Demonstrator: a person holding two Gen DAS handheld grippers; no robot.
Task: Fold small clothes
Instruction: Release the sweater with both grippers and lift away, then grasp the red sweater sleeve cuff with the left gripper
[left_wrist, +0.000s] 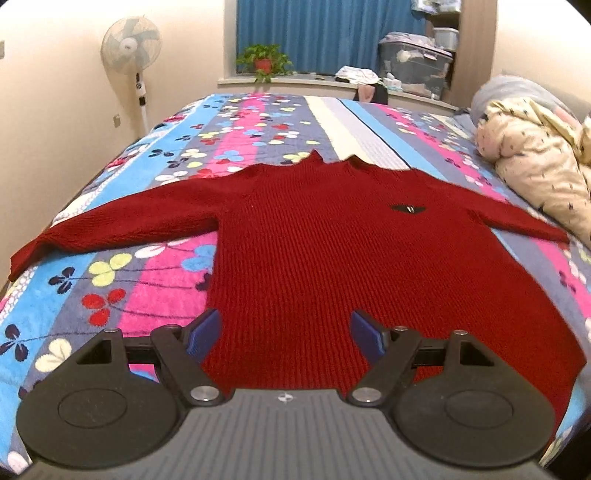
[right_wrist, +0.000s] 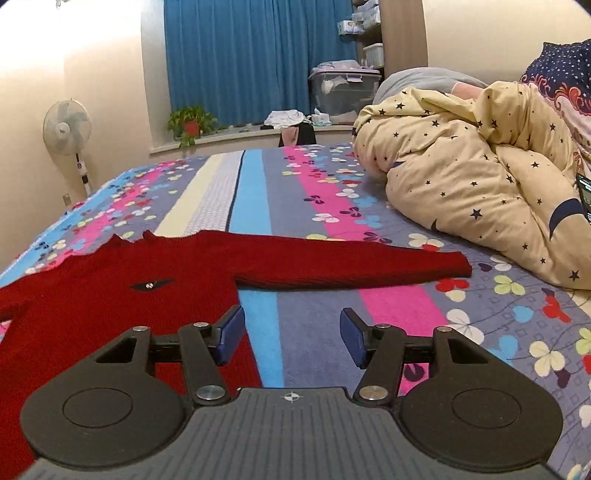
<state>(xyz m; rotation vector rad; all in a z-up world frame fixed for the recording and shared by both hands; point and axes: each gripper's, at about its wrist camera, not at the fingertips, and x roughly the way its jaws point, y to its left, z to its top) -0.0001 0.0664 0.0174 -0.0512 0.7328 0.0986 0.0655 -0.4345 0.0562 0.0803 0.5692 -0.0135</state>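
Note:
A small red knit sweater lies flat, front up, on the bed, both sleeves spread out sideways, neck at the far end. A dark badge sits on its chest. My left gripper is open above the sweater's bottom hem, holding nothing. In the right wrist view the sweater fills the left side and its sleeve stretches to the right. My right gripper is open and empty, over the sweater's right side edge and the bedspread beside it.
The bed has a striped floral bedspread. A crumpled cream star-print duvet lies at the right, close to the sleeve's cuff. A standing fan, a potted plant and storage boxes stand beyond the bed.

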